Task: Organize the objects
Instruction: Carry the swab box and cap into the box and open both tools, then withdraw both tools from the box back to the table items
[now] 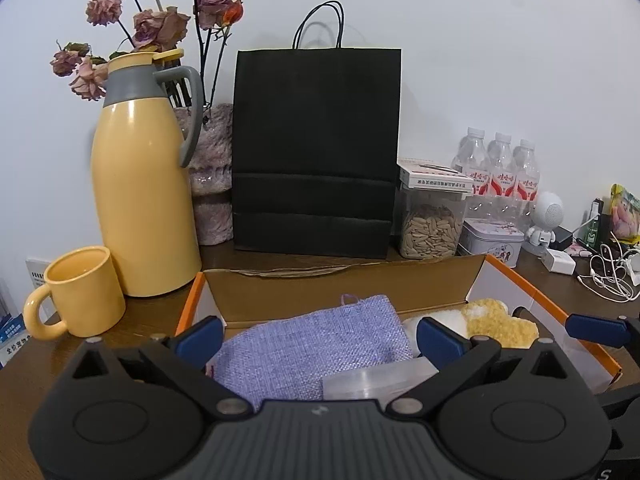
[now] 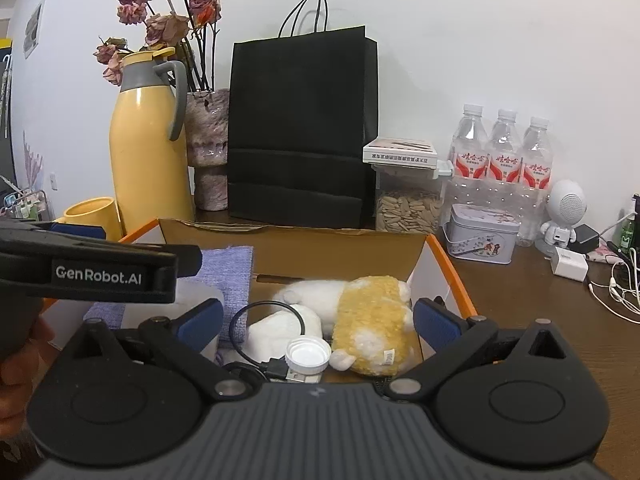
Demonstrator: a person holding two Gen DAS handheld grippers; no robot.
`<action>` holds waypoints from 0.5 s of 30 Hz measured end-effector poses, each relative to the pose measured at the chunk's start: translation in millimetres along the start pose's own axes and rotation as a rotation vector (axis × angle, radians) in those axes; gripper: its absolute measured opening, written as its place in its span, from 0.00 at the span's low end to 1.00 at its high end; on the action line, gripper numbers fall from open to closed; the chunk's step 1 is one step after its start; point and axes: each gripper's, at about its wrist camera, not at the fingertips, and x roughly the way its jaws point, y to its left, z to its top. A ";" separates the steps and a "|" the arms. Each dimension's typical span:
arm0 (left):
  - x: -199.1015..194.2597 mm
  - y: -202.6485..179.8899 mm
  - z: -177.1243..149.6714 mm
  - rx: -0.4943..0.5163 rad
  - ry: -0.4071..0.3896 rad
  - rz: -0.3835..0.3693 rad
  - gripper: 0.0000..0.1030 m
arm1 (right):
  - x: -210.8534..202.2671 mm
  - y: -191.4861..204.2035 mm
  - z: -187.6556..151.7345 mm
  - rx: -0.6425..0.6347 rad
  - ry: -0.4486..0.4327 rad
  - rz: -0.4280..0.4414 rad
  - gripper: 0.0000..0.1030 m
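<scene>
Both grippers, left gripper (image 1: 320, 338) and right gripper (image 2: 318, 320), wide open, empty, above box (image 2: 448, 268) rim.

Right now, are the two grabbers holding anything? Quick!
Left gripper: open, holding nothing, above the purple cloth.
Right gripper: open, holding nothing, above the plush toy.

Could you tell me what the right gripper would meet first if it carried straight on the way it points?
Probably the yellow and white plush toy lying in the cardboard box; the open right gripper points down at it, though depth is unclear.
</scene>
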 end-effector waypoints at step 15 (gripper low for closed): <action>-19.4 0.9 -3.3 -0.019 -0.034 -0.026 1.00 | -13.3 5.8 -1.2 -0.014 -0.011 -0.002 1.00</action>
